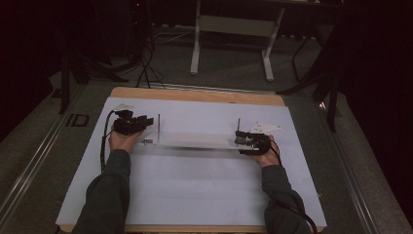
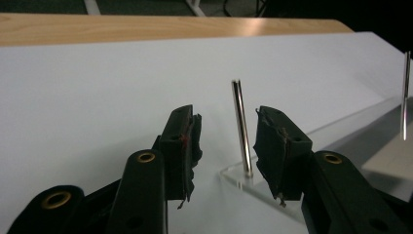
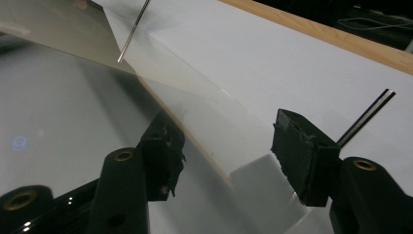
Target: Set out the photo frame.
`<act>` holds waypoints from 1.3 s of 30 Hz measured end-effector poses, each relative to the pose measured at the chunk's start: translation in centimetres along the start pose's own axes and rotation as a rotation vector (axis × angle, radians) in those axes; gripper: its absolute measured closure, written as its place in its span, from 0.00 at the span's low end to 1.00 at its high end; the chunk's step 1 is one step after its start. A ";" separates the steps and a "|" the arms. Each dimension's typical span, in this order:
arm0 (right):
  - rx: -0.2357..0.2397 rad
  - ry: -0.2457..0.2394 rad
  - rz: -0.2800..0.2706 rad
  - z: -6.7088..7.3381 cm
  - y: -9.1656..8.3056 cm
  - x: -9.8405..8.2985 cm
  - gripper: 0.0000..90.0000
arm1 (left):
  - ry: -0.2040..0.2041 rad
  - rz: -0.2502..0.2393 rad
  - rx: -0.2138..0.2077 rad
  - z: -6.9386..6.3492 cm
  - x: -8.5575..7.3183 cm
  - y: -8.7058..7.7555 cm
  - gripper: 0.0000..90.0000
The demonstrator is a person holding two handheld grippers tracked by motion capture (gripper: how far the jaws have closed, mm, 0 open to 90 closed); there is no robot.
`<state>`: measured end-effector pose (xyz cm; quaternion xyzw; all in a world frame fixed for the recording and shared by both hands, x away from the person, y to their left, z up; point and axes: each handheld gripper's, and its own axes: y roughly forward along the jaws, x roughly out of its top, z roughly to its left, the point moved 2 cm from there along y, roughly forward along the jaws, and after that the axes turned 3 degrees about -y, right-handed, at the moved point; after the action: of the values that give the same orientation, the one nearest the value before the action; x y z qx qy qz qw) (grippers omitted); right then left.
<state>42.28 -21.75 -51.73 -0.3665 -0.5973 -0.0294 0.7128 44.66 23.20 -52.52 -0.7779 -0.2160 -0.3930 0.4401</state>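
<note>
Clear plate (image 1: 195, 140) lies flat mid-sheet, a thin pin standing at each end, so I've got one gripper per end, prob. to handle it level. Left gripper (image 2: 225, 146): jaws apart, released, left pin (image 2: 241, 129) upright between them, touching neither; plate corner just under the tips. Right gripper (image 3: 226, 146): also released, gripping nothing, plate edge running between the jaws w/ a white block (image 3: 265, 187) by the right jaw. Right pin (image 3: 366, 117) just beyond. Farther off, white sheet (image 1: 195, 190), wood table (image 1: 195, 95).
</note>
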 end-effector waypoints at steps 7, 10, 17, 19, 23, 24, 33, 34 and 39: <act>0.000 -0.001 -0.001 0.0 0.0 0.0 0.48 | 0.070 0.045 0.044 0.2 -1.6 -0.9 0.63; 0.000 -0.001 -0.002 0.0 0.0 0.0 0.48 | 0.100 0.058 0.058 0.4 -2.3 -1.6 0.59; 0.002 -0.002 0.001 -0.1 0.0 0.1 0.48 | 0.157 0.069 0.023 0.6 -3.8 -2.4 0.58; 0.002 -0.001 0.001 -0.1 0.0 0.1 0.48 | 0.192 0.073 0.019 0.3 -4.1 -2.5 0.58; 0.004 -0.001 0.004 -0.1 0.0 0.1 0.48 | 0.255 0.085 -0.001 -0.6 -4.4 -2.5 0.56; 0.004 0.000 0.003 -0.1 0.0 0.1 0.48 | 0.259 0.075 -0.011 -0.9 -4.4 -2.5 0.55; 0.005 -0.003 0.004 -0.1 0.0 0.1 0.48 | 0.317 0.009 -0.086 -2.9 -3.9 -2.6 0.53; 0.005 -0.004 0.003 -0.1 0.0 0.1 0.48 | 0.330 0.003 -0.087 -3.1 -3.9 -2.6 0.53; 0.006 -0.005 0.004 -0.1 0.0 0.1 0.48 | 0.357 -0.034 -0.107 -3.9 -3.6 -2.5 0.52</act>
<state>42.43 -21.77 -51.63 -0.3655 -0.5985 -0.0253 0.7124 39.18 21.19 -52.98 -0.7142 -0.1265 -0.5433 0.4228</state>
